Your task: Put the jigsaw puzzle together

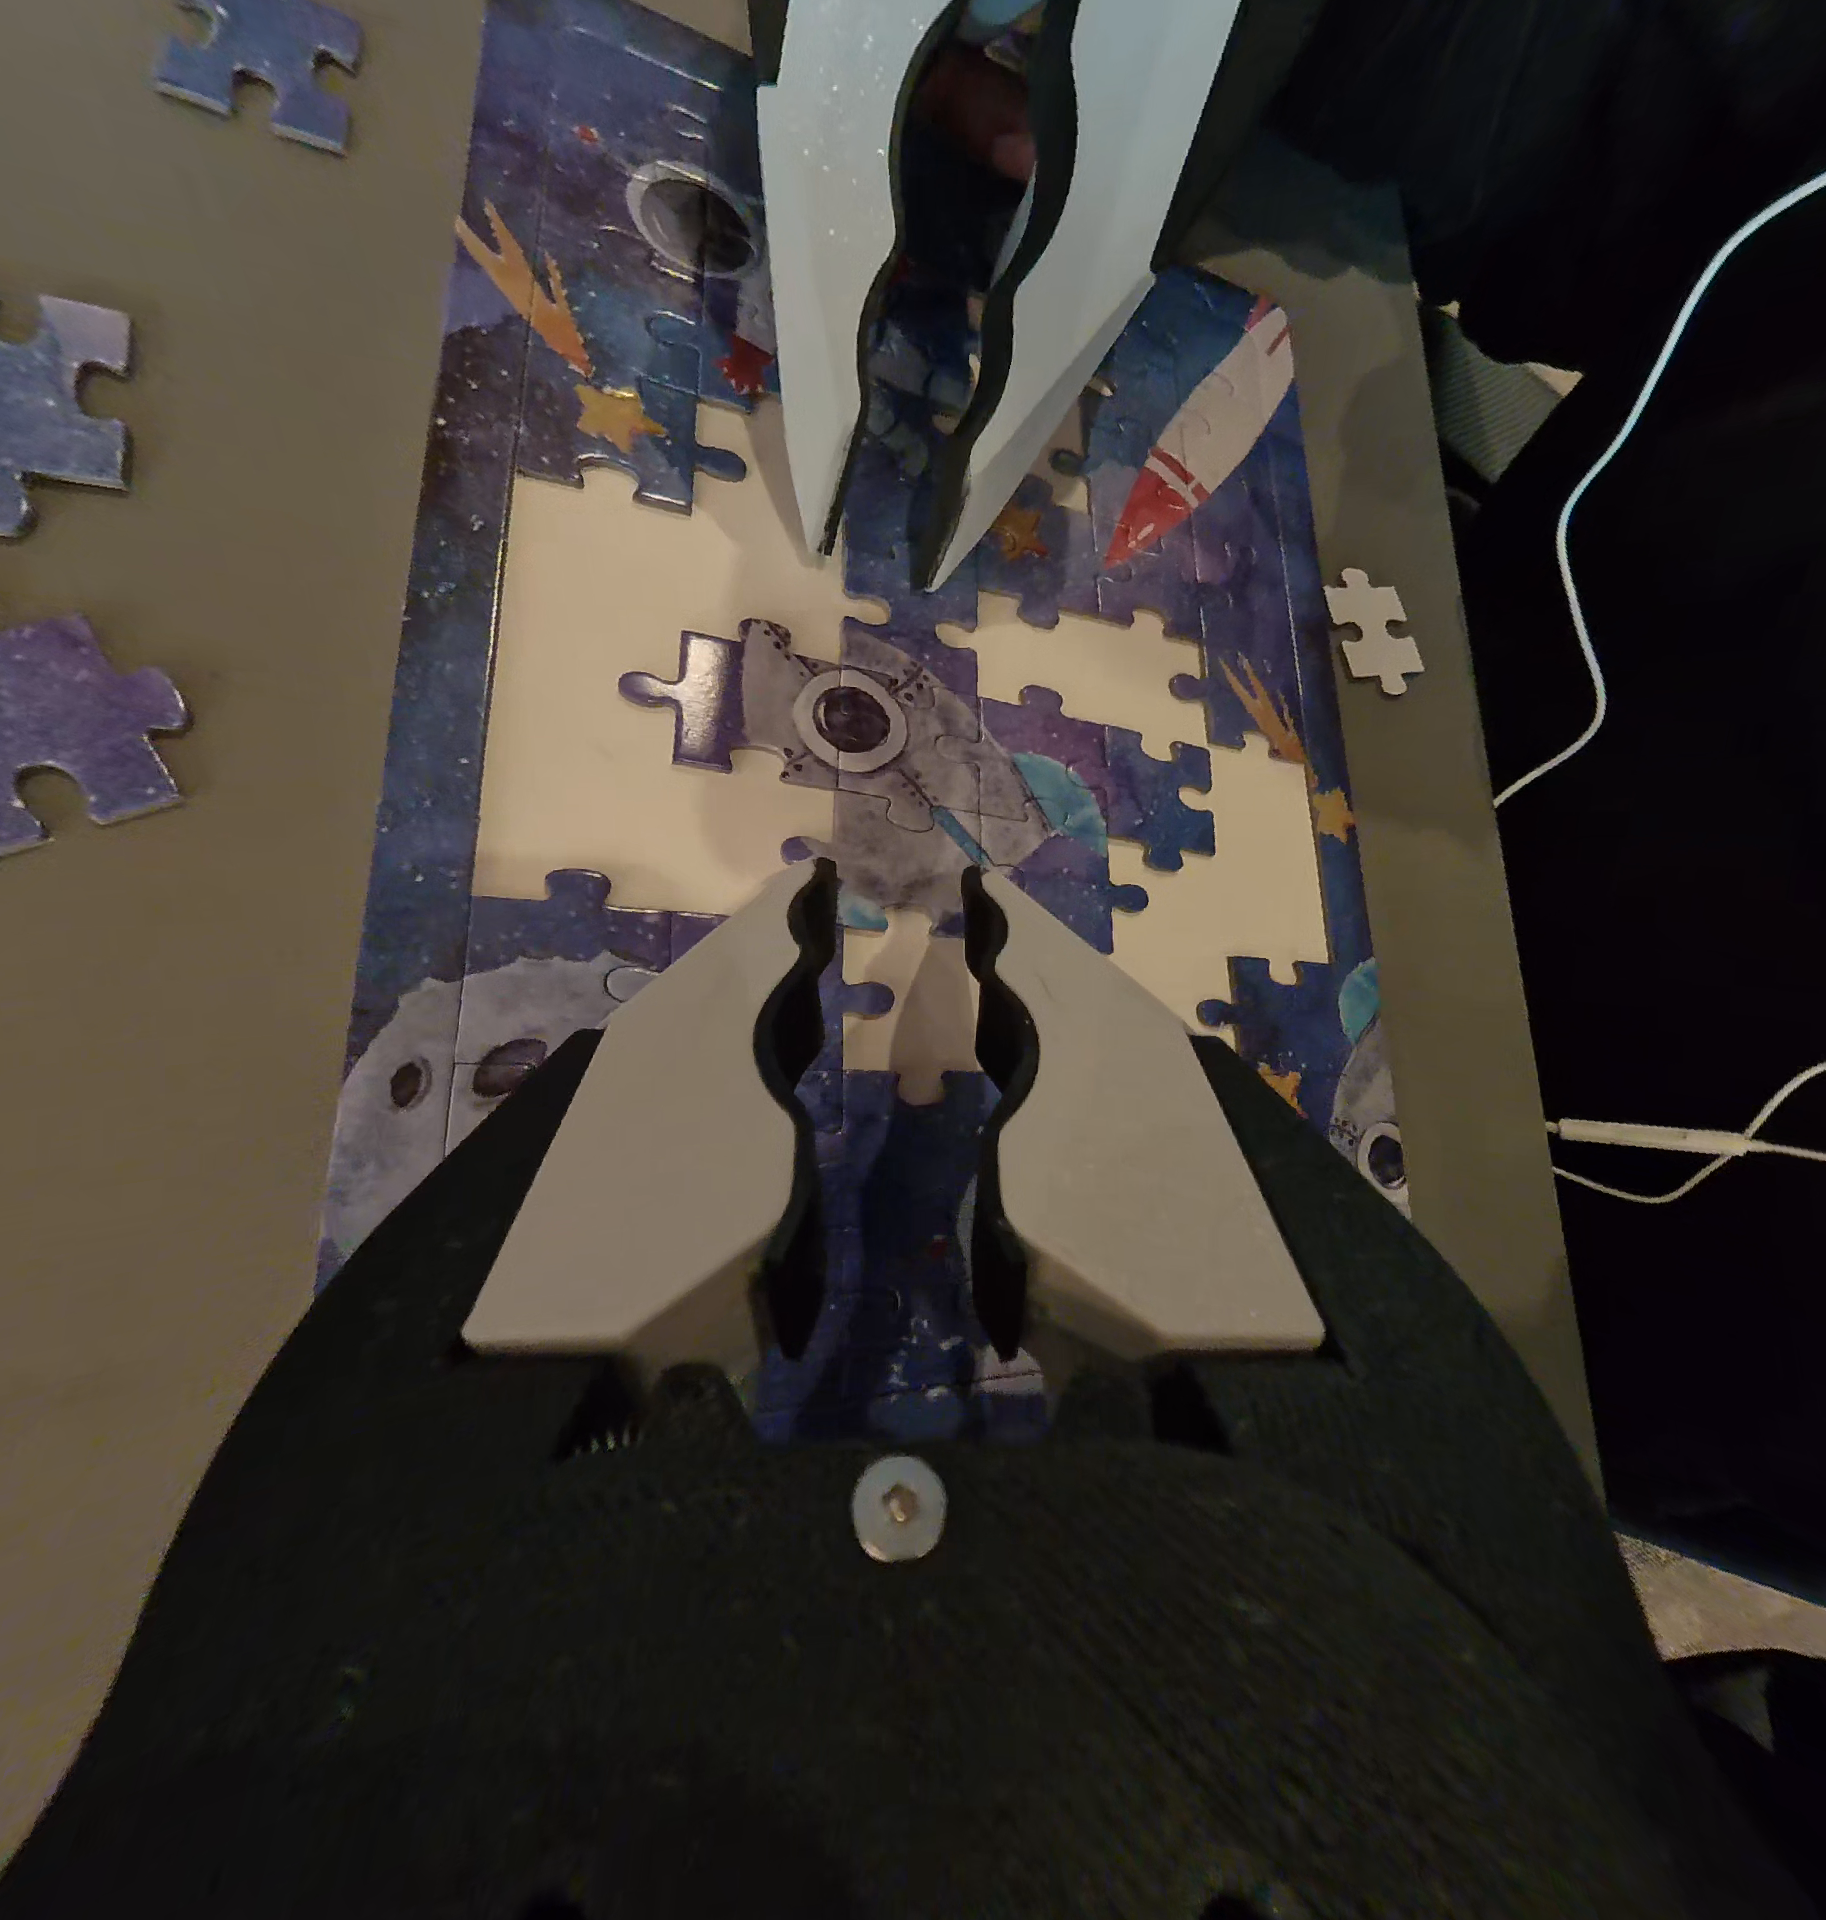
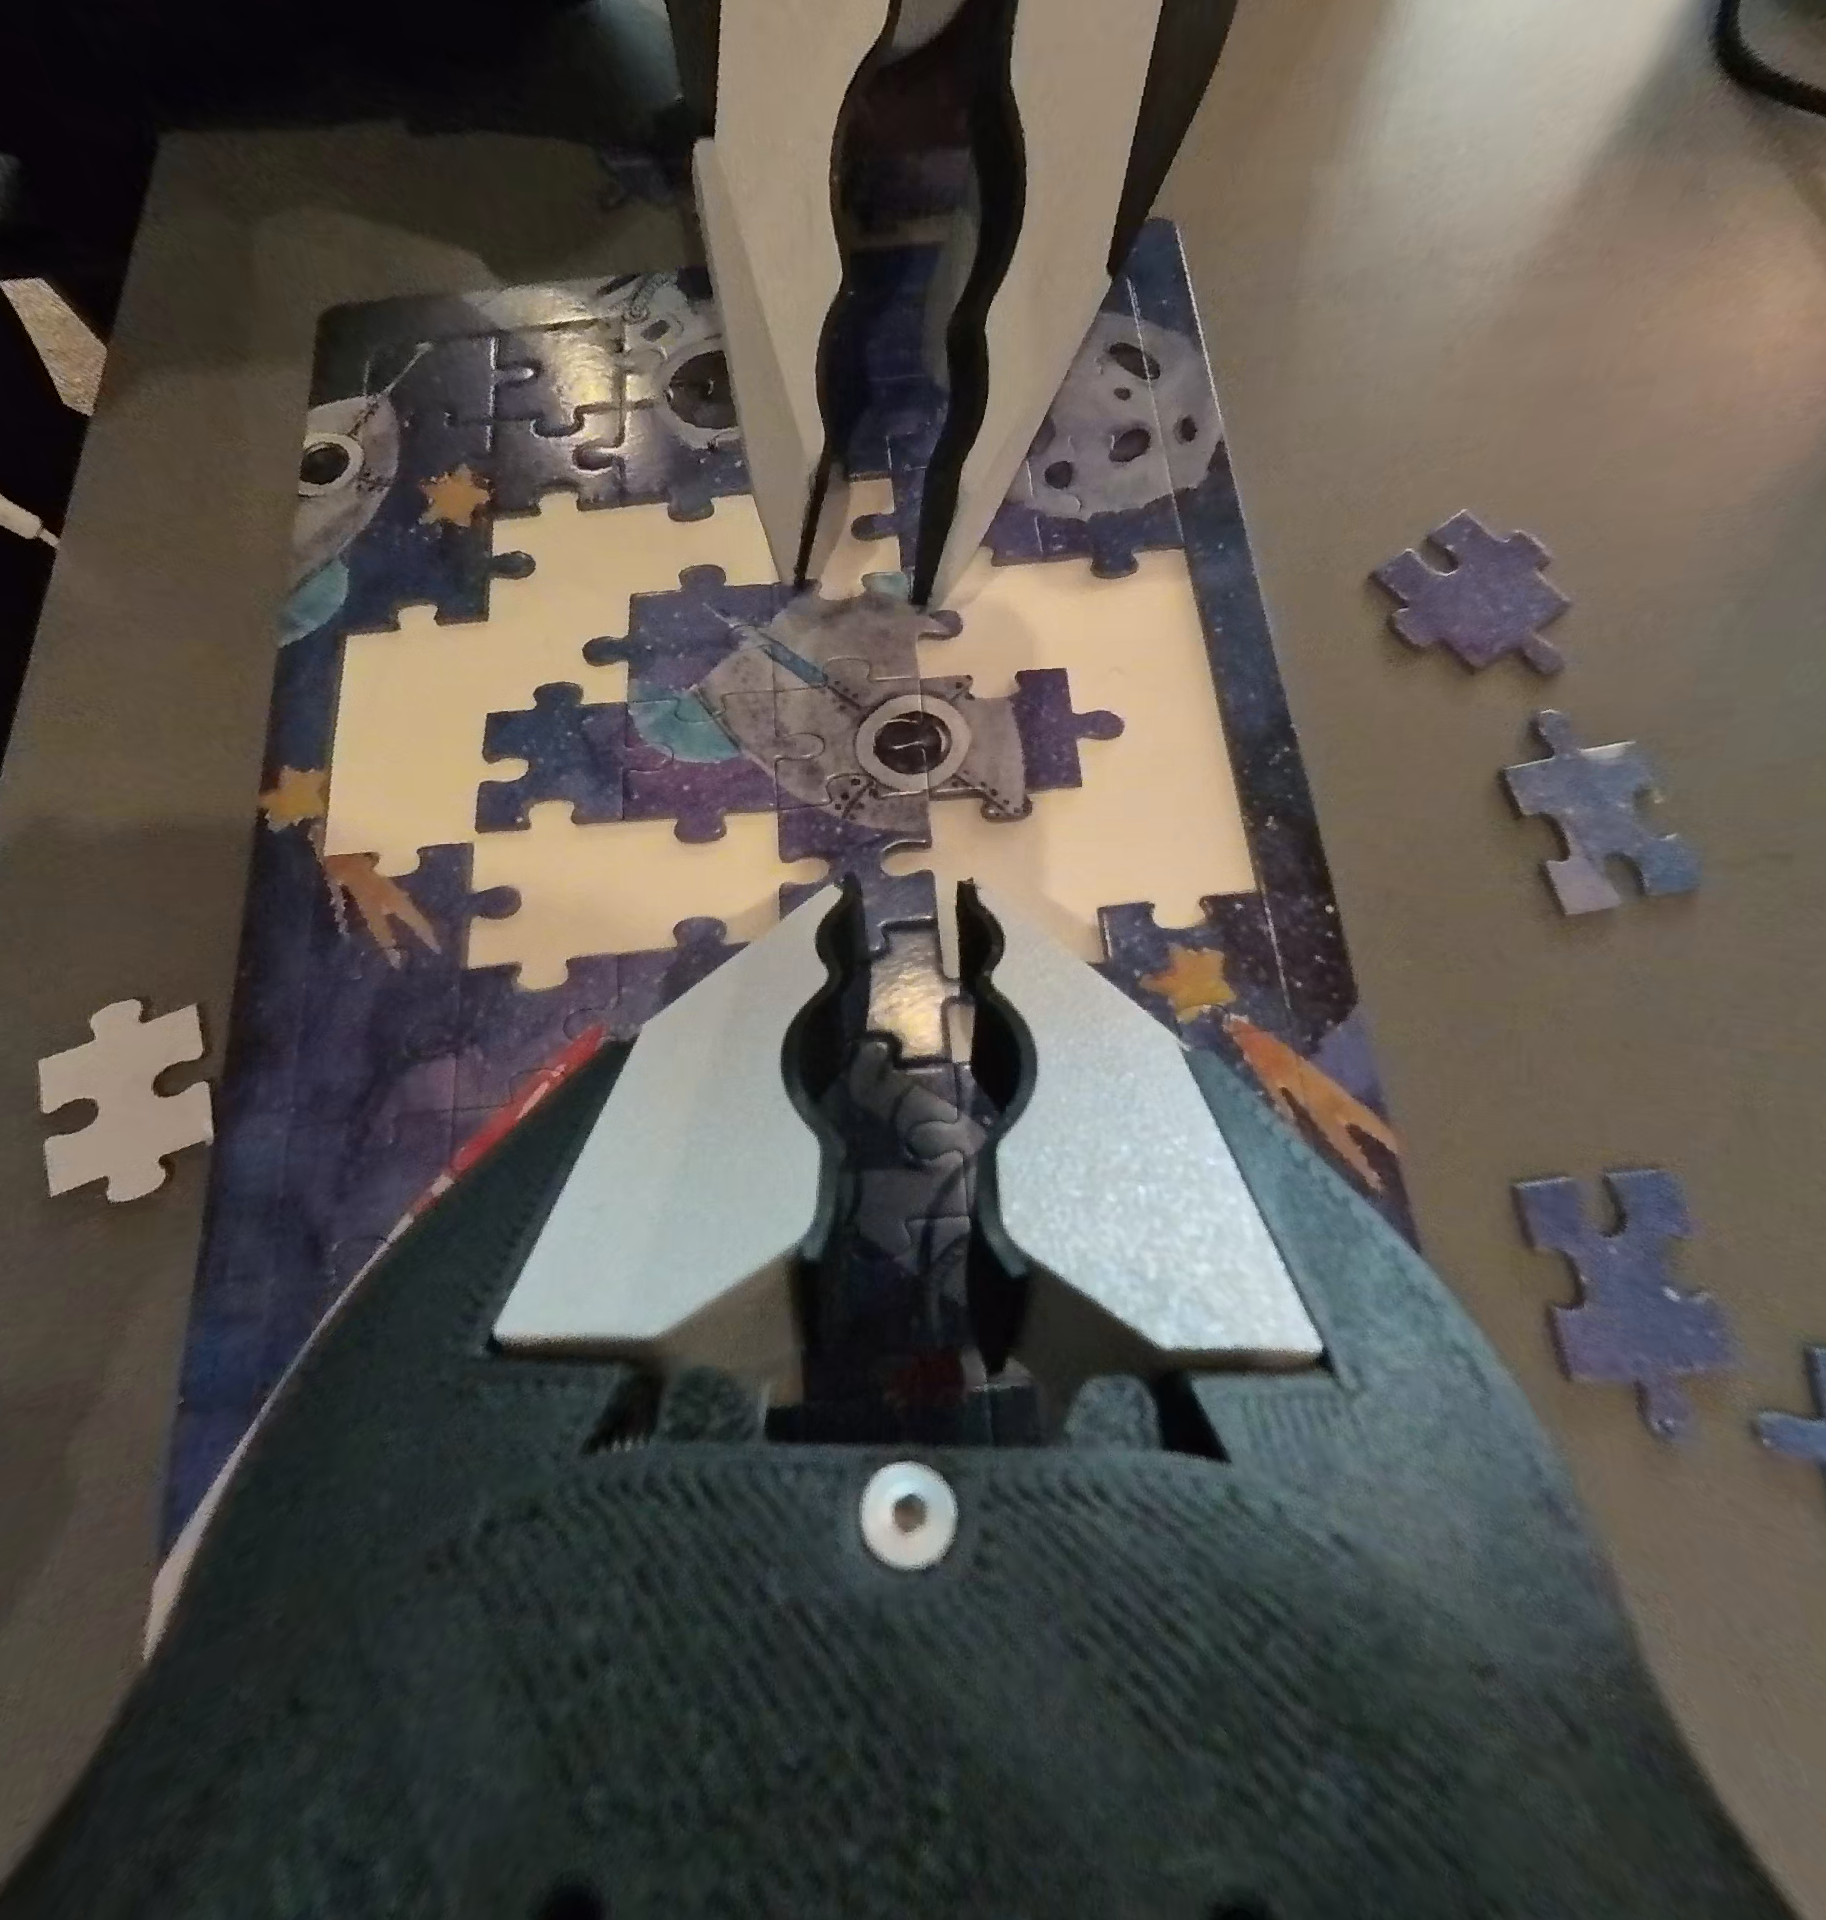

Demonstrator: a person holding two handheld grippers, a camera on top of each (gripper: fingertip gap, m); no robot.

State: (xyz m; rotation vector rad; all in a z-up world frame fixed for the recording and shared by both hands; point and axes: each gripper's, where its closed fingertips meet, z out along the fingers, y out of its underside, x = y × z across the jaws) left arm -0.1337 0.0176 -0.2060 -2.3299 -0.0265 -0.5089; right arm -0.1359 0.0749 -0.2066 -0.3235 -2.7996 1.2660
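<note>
The jigsaw puzzle [image 1: 680, 436] lies flat in its frame on the grey worktop [image 1: 213, 1039], partly assembled. The border rows are joined, and cream backing shows through several gaps in the interior. A joined cluster of pieces [image 1: 888, 748] bearing a grey porthole shape sits in the middle of the frame, linked to the assembled rows at both ends.

The left gripper [image 1: 898, 883] points across the puzzle from one short side. Its jaws stand a narrow gap apart with nothing between them, and the tips sit at the near edge of the central cluster. The right gripper [image 2: 904, 894] faces it from the opposite side. Its jaws are likewise a narrow gap apart and empty, with the tips at the other edge of the same cluster. Whether either pair of tips touches the pieces cannot be told. Each gripper appears at the top of the other's view, tips down toward the cluster.

Loose blue pieces [image 2: 1475, 597] lie face up on the worktop beside one long side of the frame. One white piece [image 2: 124, 1101] lies face down beside the opposite long side. A white cable [image 1: 1657, 1153] runs over the dark area off the worktop edge.
</note>
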